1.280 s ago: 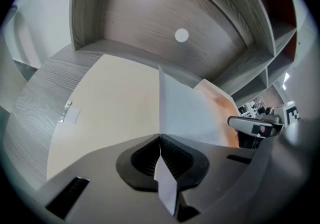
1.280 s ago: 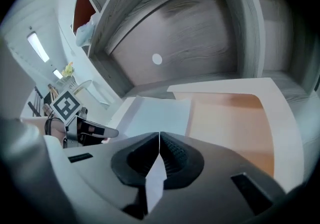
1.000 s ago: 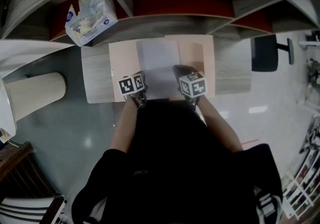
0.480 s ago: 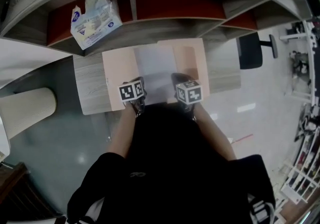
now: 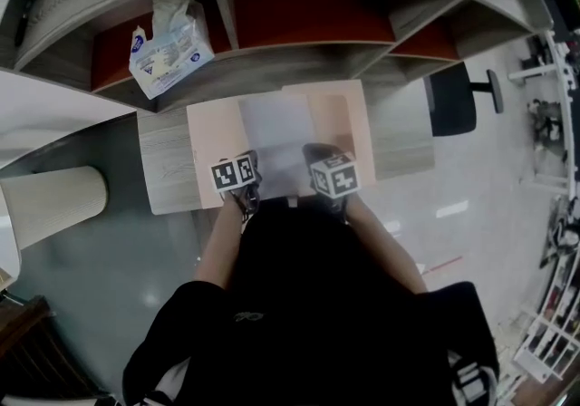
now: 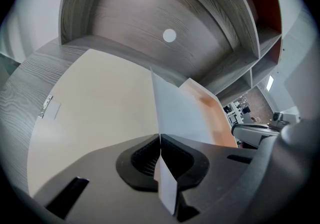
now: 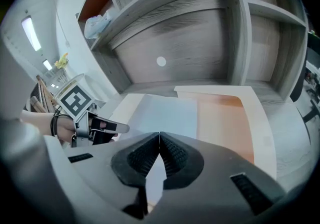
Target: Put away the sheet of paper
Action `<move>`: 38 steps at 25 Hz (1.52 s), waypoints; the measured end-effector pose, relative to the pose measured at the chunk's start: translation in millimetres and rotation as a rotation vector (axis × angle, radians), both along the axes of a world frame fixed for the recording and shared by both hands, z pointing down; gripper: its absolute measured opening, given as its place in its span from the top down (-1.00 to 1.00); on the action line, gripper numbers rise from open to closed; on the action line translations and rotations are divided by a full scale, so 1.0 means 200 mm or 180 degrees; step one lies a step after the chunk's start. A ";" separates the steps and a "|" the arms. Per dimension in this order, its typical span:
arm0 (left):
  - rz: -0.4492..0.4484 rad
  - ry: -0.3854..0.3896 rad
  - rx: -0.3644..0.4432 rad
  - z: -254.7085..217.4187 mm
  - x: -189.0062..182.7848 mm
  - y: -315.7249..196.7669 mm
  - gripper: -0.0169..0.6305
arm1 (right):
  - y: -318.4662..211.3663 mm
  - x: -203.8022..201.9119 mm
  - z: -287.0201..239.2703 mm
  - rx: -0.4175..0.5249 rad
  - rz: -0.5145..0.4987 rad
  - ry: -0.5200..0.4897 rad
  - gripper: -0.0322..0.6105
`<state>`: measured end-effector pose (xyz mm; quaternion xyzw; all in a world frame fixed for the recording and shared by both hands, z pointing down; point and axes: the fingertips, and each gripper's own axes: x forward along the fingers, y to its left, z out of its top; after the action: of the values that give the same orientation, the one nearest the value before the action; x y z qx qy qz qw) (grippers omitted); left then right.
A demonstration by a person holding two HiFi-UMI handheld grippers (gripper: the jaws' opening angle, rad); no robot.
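The sheet of paper (image 5: 276, 134) is pinched by its near edge between two grippers over an open peach folder (image 5: 210, 137) on the wooden desk (image 5: 168, 178), below a bank of shelves (image 5: 308, 55). I have the left gripper (image 6: 160, 154) clamped tight near the sheet's near-left corner and the right gripper (image 7: 159, 152) clamped tight near its near-right corner, with no gap showing at the pads in either gripper view. Holding both corners, I judge, keeps so limp a sheet spread flat, so its far edge can be steered rather than left to droop or curl. The sheet runs away from me across the middle of the folder, with the pale leaf showing to its left and the orange leaf to its right. Whether its far end rests on the folder I cannot tell. The folder lies open and square to me, which I read as the place meant for the paper. A pack of tissues (image 5: 168, 42) sits on the far-left shelf, well apart from the work.
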<state>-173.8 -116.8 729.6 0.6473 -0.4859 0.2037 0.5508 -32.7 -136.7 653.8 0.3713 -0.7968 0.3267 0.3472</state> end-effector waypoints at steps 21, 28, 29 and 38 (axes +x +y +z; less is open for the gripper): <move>0.0185 -0.0199 -0.0012 -0.01 0.14 -0.03 0.80 | 0.02 0.11 -0.01 -0.0029 -0.0093 -0.0116 0.84; 0.0216 -0.0146 -0.0025 0.00 0.20 -0.04 0.80 | 0.05 0.21 0.00 -0.0039 0.0012 -0.0040 0.84; 0.0227 -0.0144 -0.0020 0.00 0.21 -0.04 0.80 | 0.06 0.21 0.00 -0.0056 0.0010 -0.0045 0.84; 0.0288 -0.0141 -0.0022 -0.01 0.25 -0.06 0.80 | 0.07 0.27 -0.01 -0.0080 0.0059 -0.0035 0.84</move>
<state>-124.5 -128.4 727.2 0.6620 -0.4675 0.2443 0.5324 21.8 -123.4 652.3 0.3725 -0.7910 0.3419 0.3445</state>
